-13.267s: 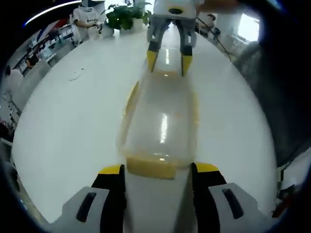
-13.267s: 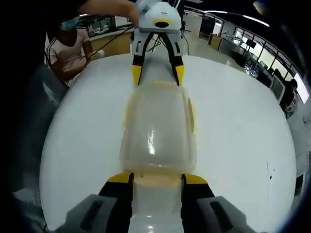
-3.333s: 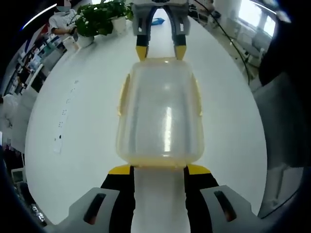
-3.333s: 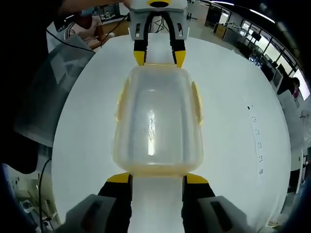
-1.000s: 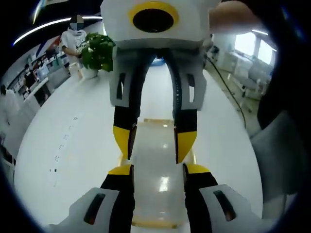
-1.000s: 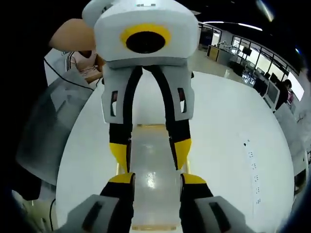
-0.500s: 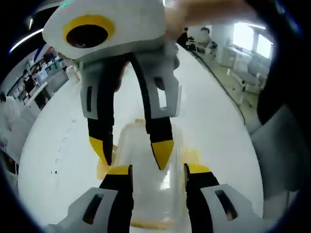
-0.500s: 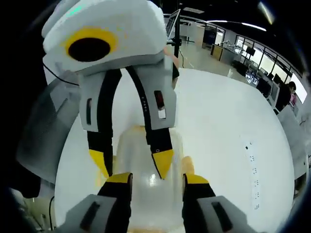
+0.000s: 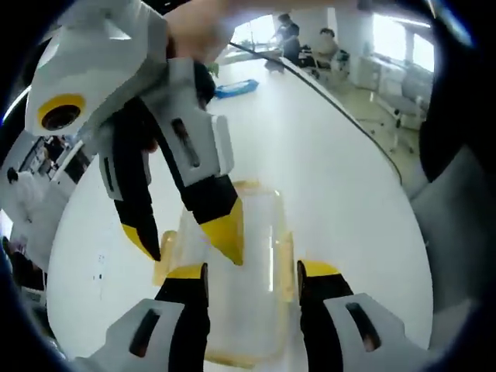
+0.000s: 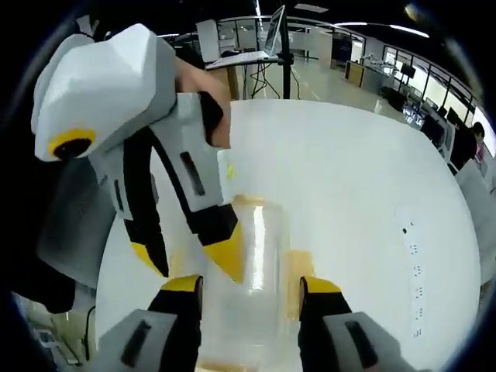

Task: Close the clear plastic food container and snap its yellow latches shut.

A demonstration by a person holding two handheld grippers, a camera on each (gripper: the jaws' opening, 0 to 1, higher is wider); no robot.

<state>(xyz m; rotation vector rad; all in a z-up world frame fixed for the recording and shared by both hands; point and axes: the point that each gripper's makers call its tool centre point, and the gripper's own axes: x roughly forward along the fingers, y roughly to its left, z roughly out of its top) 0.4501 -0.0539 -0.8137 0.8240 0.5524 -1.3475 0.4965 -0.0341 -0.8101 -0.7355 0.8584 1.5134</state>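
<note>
Clear container (image 9: 232, 310) sits flat on the white desk (image 9: 325, 155), lid on, right under both claws. Body is see-through with a bright glare stripe on the lid; yellow latches (image 9: 285, 265) show along its long sides, one more at the near short end. From here I can't tell which latches are snapped down.

Left claw (image 9: 252, 273), in the left gripper view, hangs over the lid with jaws spread apart, nothing between them, probably lined up to press a side latch. Right claw (image 9: 190, 244) comes in from the upper left there, tilted, jaws parted, one yellow tip on or just above the lid; contact is unclear.

Right gripper view: right claw (image 10: 252, 285) released over the container (image 10: 256, 310), left claw (image 10: 194, 260) slanting in alongside, also spread. A hand (image 10: 203, 101) holds its grip.
</note>
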